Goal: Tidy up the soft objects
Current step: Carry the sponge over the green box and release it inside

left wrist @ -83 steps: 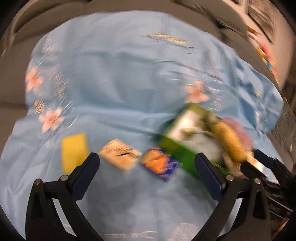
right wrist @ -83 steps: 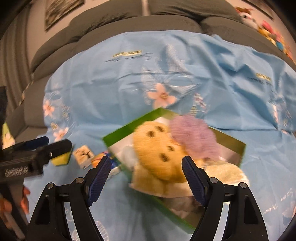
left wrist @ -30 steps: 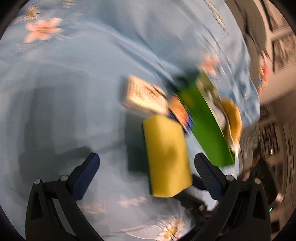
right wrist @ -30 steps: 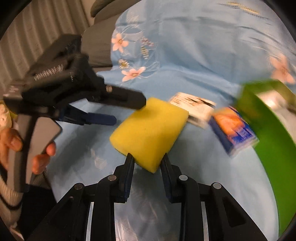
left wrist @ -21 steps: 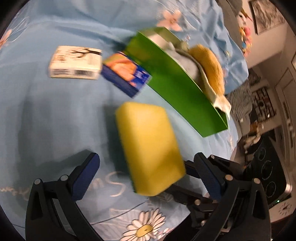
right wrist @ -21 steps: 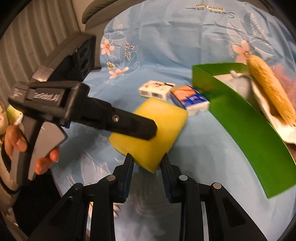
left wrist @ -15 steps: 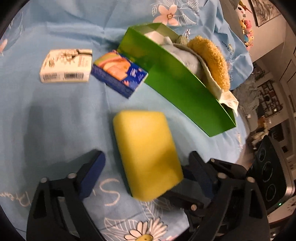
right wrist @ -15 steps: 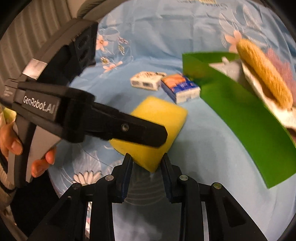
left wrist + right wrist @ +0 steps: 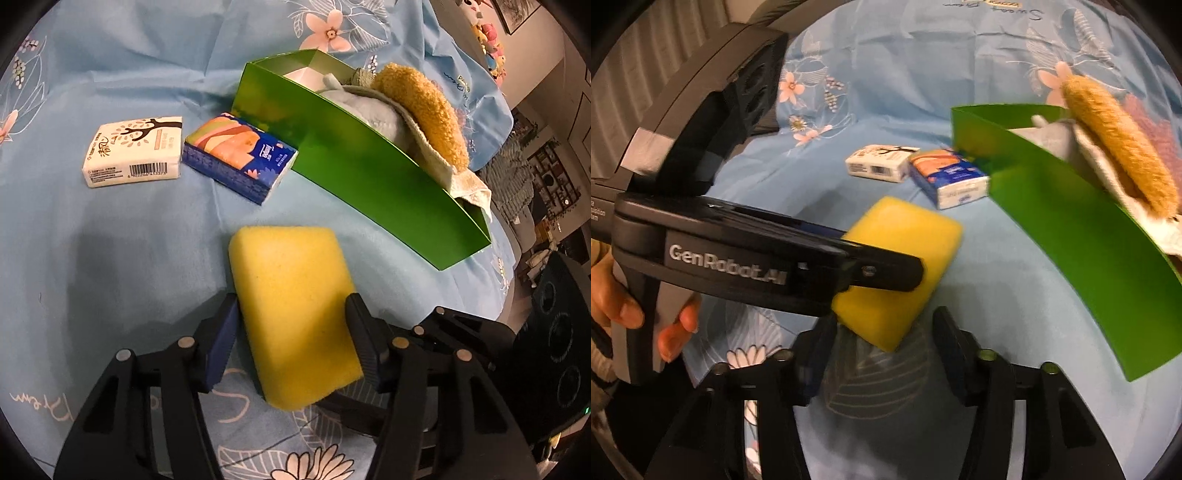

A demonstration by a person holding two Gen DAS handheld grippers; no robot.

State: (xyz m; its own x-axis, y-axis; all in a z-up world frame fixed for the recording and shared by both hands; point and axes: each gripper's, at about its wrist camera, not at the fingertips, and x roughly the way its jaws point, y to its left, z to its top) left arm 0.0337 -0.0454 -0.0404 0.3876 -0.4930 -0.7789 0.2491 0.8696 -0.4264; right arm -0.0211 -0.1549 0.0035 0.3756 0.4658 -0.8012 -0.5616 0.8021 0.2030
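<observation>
Partly hidden in the left wrist view, the thick yellow rectangular sponge has its near end covering the black frame of the right gripper, whose fingertips cannot be made out there. The left gripper is closing, its blue-padded fingers touching the sponge's long sides. The sponge looks smooth, round-cornered and undented, raised over the light blue flowered cloth. Beyond the sponge lie a white tissue packet and a blue-and-orange tissue packet, the latter touching the green cardboard box, which holds a tan fluffy pad among pale fabrics that are hard to tell apart.

From the right wrist view, the left gripper's black arm crosses the sponge, hiding its middle; a hand, cut off at the frame edge, holds the handle. The right gripper is opening, its fingers standing clear of the sponge's near corner between them. The picture is slightly blurred.
</observation>
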